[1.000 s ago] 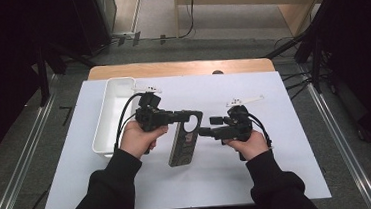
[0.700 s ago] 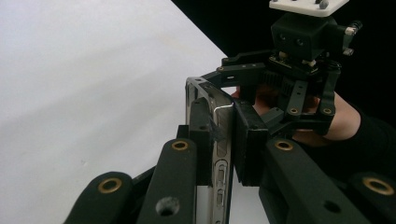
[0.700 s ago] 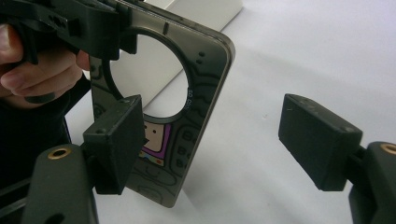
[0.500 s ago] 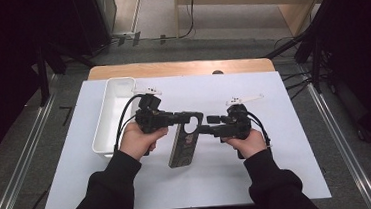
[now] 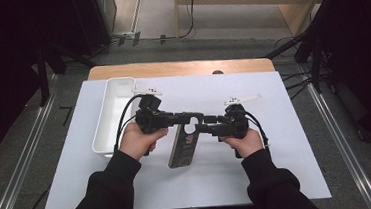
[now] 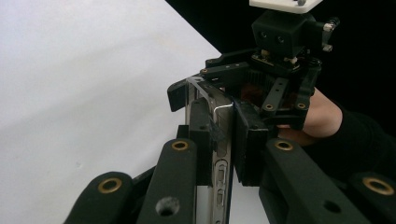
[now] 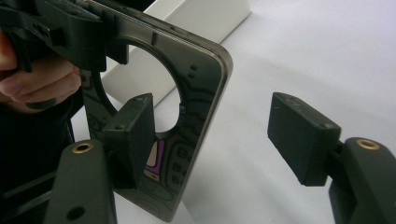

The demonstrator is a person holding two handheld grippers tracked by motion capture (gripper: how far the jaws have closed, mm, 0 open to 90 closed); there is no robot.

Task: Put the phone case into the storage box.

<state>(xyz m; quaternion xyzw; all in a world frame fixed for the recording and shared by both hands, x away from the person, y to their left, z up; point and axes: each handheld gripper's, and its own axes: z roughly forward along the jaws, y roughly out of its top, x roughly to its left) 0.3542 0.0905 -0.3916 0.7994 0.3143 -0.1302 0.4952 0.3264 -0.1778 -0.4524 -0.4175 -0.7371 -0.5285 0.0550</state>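
Two hand-held grippers are brought together over the middle of a white sheet that covers the table. A dark phone case, with a large round opening near its upper end, is held between them; in the high view its lower end is seen low over or on the sheet, though contact cannot be judged.

The left gripper is closed on the case: in the left gripper view the thin edge of the case is clamped between the two black jaws, and the side cut-outs are seen edge-on.

The right gripper is open. In the right gripper view the case is seen from its broad face, one pad lies in front of the round opening and the other pad stands well apart to the side of the case's edge, so that the edge falls between the spread jaws without being pinched.

A white rectangular tray is seen on the sheet just beside the left hand. The right hand is wrapped around its gripper's handle.
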